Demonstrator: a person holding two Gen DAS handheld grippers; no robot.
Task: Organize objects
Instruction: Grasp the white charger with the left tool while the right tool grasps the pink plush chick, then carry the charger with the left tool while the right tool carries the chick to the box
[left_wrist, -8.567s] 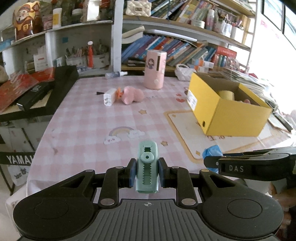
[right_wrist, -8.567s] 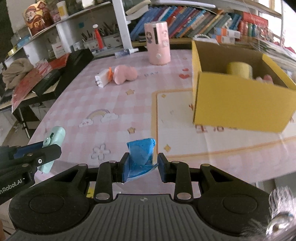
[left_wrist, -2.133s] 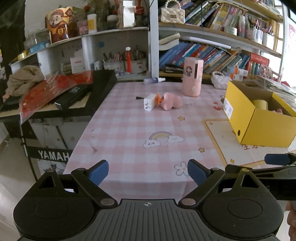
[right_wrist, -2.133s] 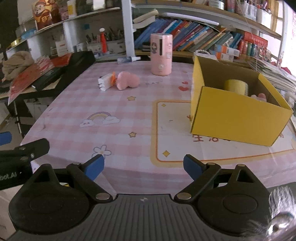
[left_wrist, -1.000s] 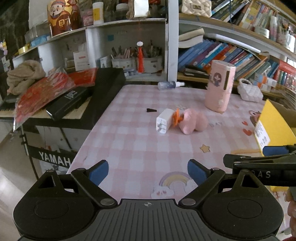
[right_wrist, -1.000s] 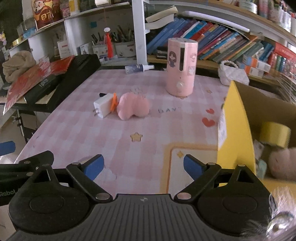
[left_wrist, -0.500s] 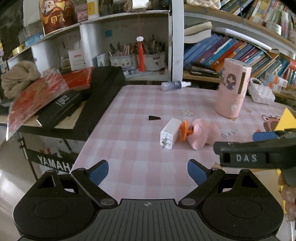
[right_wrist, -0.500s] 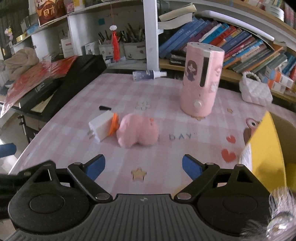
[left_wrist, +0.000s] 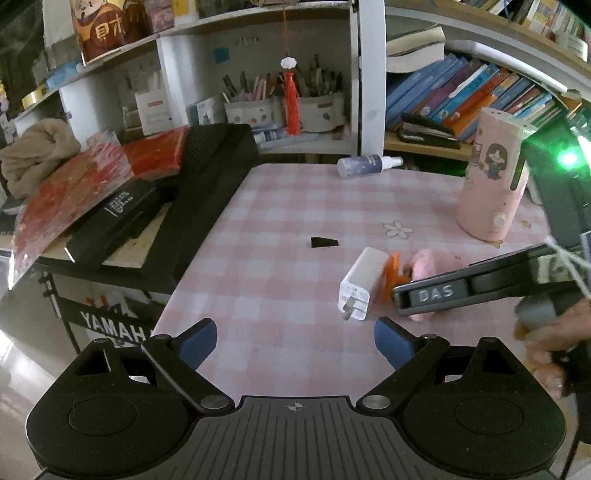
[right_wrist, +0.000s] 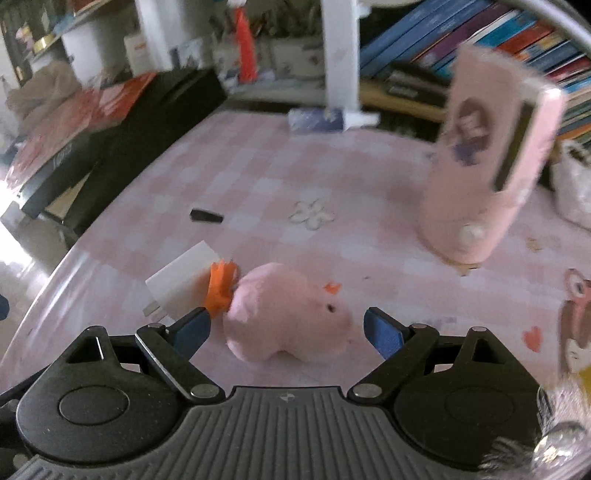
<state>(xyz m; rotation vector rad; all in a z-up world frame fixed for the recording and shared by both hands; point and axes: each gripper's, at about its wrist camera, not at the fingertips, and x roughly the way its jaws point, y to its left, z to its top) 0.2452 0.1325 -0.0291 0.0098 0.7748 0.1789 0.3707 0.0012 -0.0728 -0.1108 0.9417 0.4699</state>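
On the pink checked counter (left_wrist: 280, 258), the pink plush toy (right_wrist: 288, 314) lies just ahead of the right gripper (right_wrist: 284, 332), whose blue-padded fingers (right_wrist: 380, 332) stand wide apart on either side of it, not yet touching. A white charger plug (right_wrist: 181, 284) lies against the toy's left end, with an orange frill between them. The left gripper (left_wrist: 295, 343) hovers near the counter's front edge, its fingers likewise spread and holding nothing, with the charger plug (left_wrist: 360, 282) a little ahead to its right.

Judging from how things lie, the toy and the plug are yet to be picked up and put away, and the grasp on the toy looks to be the step in hand. A tall pink canister (right_wrist: 487, 166), a small spray bottle (left_wrist: 365, 164) and a small black wedge (left_wrist: 324, 242) also sit out on the counter.

Only the right wrist view shows the toy whole, with its eye and orange mark, though blurred. The left wrist view shows the right gripper from the side, covering much of the toy, and sharper shelves of books and pen pots
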